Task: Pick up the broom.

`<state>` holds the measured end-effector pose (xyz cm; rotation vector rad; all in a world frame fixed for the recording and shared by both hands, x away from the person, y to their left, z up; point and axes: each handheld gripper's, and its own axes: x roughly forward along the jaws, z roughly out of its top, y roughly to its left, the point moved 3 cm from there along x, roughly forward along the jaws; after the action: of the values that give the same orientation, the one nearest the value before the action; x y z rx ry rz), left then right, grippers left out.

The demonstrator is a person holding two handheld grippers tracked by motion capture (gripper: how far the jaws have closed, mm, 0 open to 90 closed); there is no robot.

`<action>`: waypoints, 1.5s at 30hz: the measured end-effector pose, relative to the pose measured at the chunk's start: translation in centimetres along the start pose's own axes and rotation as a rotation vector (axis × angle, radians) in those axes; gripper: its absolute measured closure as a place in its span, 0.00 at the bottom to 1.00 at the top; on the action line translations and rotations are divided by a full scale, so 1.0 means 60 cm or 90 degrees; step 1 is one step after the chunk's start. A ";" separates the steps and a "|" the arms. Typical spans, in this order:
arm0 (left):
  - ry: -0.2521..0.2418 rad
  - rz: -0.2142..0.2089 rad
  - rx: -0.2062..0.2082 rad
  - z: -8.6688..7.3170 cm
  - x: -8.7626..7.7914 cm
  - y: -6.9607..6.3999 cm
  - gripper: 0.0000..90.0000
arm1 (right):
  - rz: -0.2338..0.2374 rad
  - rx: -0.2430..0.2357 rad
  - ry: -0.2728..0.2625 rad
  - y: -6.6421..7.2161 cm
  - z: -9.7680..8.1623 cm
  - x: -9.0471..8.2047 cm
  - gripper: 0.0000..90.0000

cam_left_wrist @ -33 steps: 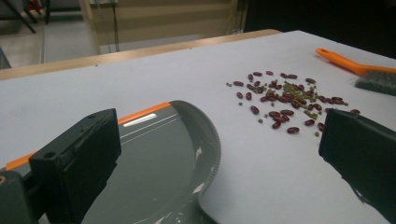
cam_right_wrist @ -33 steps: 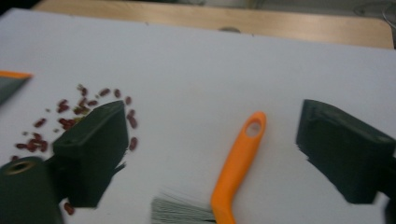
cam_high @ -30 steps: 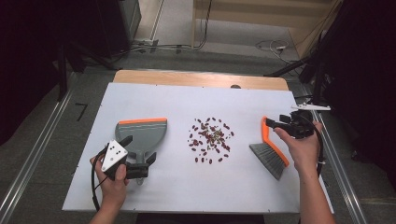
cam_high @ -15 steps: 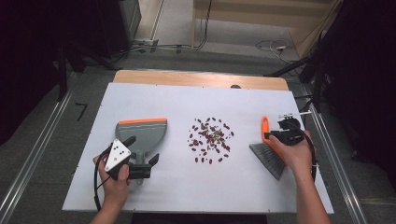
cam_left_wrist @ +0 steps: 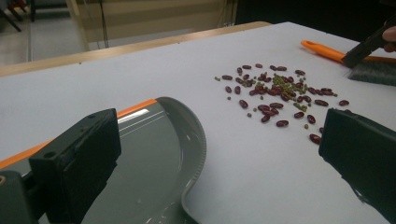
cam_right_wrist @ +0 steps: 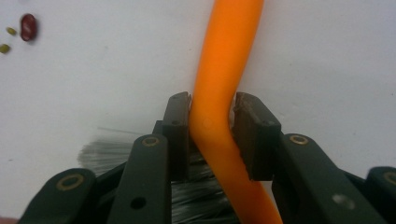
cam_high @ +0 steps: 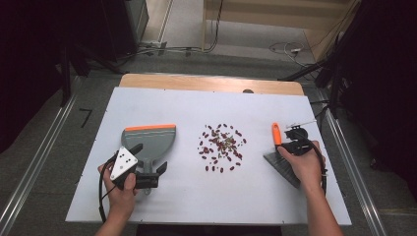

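Note:
A grey dustpan [cam_high: 150, 142] with an orange lip lies left of centre on the white table. A scatter of red and small green beans [cam_high: 221, 146] lies in the middle. My left gripper [cam_high: 149, 158] stands open at the dustpan's handle end, its jaws wide apart over the dustpan [cam_left_wrist: 154, 154], with the beans [cam_left_wrist: 280, 93] ahead. At the right lies a brush [cam_high: 282, 167] with grey bristles and an orange handle [cam_right_wrist: 229, 46]. My right gripper [cam_right_wrist: 212, 105] has just been closing and is shut on that handle, a pad pressed to each side.
The white table top [cam_high: 196, 201] has a wooden strip [cam_high: 206, 82] along its far edge. Metal rails [cam_high: 34, 167] run along both sides. Cables lie on the floor beyond, among dark furniture.
My right hand has come down and left over the brush, and its jaws have closed on the orange handle. The left hand and the dustpan have stayed put.

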<state>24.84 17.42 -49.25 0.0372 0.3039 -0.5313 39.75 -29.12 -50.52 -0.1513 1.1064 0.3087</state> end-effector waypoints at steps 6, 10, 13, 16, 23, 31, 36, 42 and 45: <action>0.000 -0.003 0.006 0.001 -0.003 -0.004 0.00 | 0.018 0.025 0.005 -0.007 0.001 0.001 0.74; 0.003 -0.003 0.010 0.000 -0.003 -0.005 0.00 | 0.008 0.005 0.007 -0.002 0.001 0.001 0.75; 0.004 -0.002 0.012 0.000 -0.004 -0.006 0.00 | 0.036 0.004 0.002 -0.011 0.000 0.000 0.75; 0.006 0.000 0.013 0.000 -0.003 -0.005 0.00 | 0.044 -0.002 -0.015 -0.013 -0.004 -0.001 0.75; 0.005 0.002 0.014 0.001 -0.004 -0.004 0.00 | 0.062 0.003 -0.075 -0.018 -0.013 -0.011 0.75; -0.001 0.008 0.022 0.004 -0.008 -0.005 0.00 | 0.075 0.010 -0.188 -0.023 -0.027 -0.041 0.76; -0.005 0.007 0.035 0.008 -0.007 -0.013 0.00 | 0.079 0.026 -0.259 -0.027 -0.036 -0.061 0.76; -0.013 0.005 0.064 0.019 -0.004 -0.031 0.00 | 0.110 0.050 -0.406 -0.044 -0.051 -0.095 0.76; -0.015 0.002 0.073 0.023 -0.002 -0.036 0.00 | 0.118 0.050 -0.454 -0.043 -0.052 -0.111 0.77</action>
<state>24.05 15.46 -47.78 0.1427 0.2505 -0.5460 35.16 -33.55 -46.03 0.1285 0.4222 0.4401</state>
